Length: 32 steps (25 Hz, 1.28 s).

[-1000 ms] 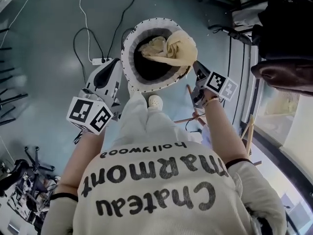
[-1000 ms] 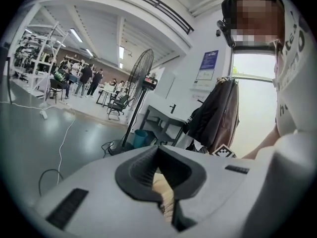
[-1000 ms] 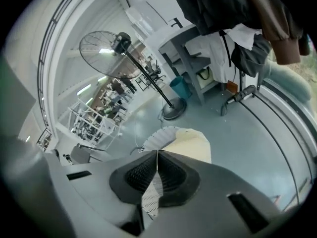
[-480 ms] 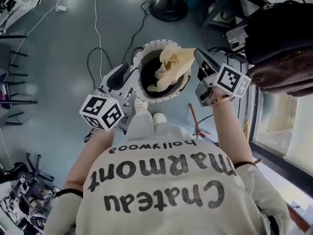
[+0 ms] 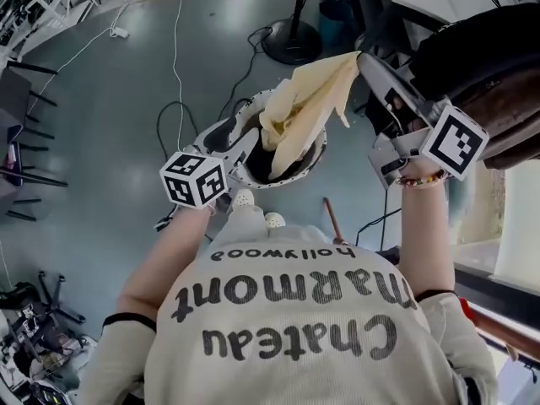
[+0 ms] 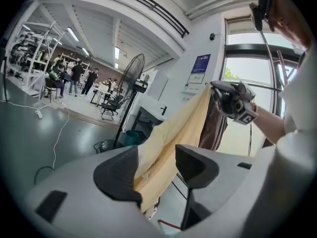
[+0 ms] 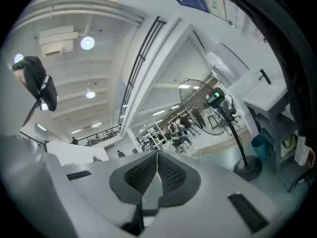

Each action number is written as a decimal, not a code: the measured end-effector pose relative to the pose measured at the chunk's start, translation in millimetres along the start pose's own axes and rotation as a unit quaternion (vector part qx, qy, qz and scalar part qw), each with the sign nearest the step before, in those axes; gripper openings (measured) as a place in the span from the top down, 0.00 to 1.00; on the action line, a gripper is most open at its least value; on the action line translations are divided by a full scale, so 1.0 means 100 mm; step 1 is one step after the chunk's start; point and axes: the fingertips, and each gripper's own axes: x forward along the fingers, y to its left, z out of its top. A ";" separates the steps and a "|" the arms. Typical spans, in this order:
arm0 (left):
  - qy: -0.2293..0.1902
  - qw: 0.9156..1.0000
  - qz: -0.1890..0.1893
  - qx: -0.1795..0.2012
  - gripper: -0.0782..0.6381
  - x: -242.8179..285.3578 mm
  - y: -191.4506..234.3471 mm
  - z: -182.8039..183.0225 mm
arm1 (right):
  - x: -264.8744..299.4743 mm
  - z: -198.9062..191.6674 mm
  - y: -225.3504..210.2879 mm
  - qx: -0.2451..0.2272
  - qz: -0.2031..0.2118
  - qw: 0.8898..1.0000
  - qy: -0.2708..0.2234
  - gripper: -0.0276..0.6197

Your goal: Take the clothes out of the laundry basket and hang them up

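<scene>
Since a second ago my right gripper [image 5: 364, 59] has gone up from beside the basket [image 5: 287, 181] to well above it, and the yellow garment [image 5: 308, 99] has come up with it. Then it lay bunched on the basket's right rim; now it hangs stretched from the clenched jaws, its lower end still over the basket's mouth. My left gripper [image 6: 157, 157], at the basket's left rim, has just been opening its jaws. They stand released, with the garment running between the pads unpinched (whether it brushes the left pad I cannot tell). My shirt [image 5: 287, 310] reads "Chateau Marmont hollywood", upside down in the head view; the blue wall sign [image 6: 199, 66] is too small to read. Counted: one basket, one yellow garment, two grippers with one marker cube [image 5: 194, 178] each, one standing fan [image 6: 131, 78], two white shoes [image 5: 243, 198].
</scene>
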 end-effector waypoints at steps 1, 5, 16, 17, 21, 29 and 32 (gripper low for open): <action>0.009 1.000 -0.008 -0.002 0.56 0.03 -0.06 -0.05 | -0.02 0.11 0.16 -0.012 0.009 1.000 -0.007 0.91; 0.042 0.998 -0.038 0.010 0.51 0.16 -0.20 -0.14 | 0.00 0.40 0.76 -0.055 0.031 0.998 -0.025 0.91; 0.063 0.972 -0.222 0.042 0.87 -0.56 -0.54 0.27 | -0.21 0.19 1.33 -0.100 -0.079 0.990 -0.054 0.91; 0.053 0.972 -0.224 0.049 0.87 -0.62 -0.54 0.43 | -0.23 0.17 1.29 -0.097 -0.090 0.990 -0.053 0.91; 0.016 0.972 -0.233 0.039 0.87 -0.75 -0.53 1.02 | -0.29 0.06 1.09 -0.086 -0.119 0.988 -0.052 0.91; -0.009 0.961 -0.268 0.072 0.87 -1.24 -0.94 1.61 | -0.41 -0.53 0.97 -0.097 -0.207 0.973 -0.010 0.91; -0.015 0.956 -0.279 0.086 0.87 -1.46 -1.09 1.73 | -0.35 -0.80 1.07 -0.104 -0.211 0.972 0.021 0.91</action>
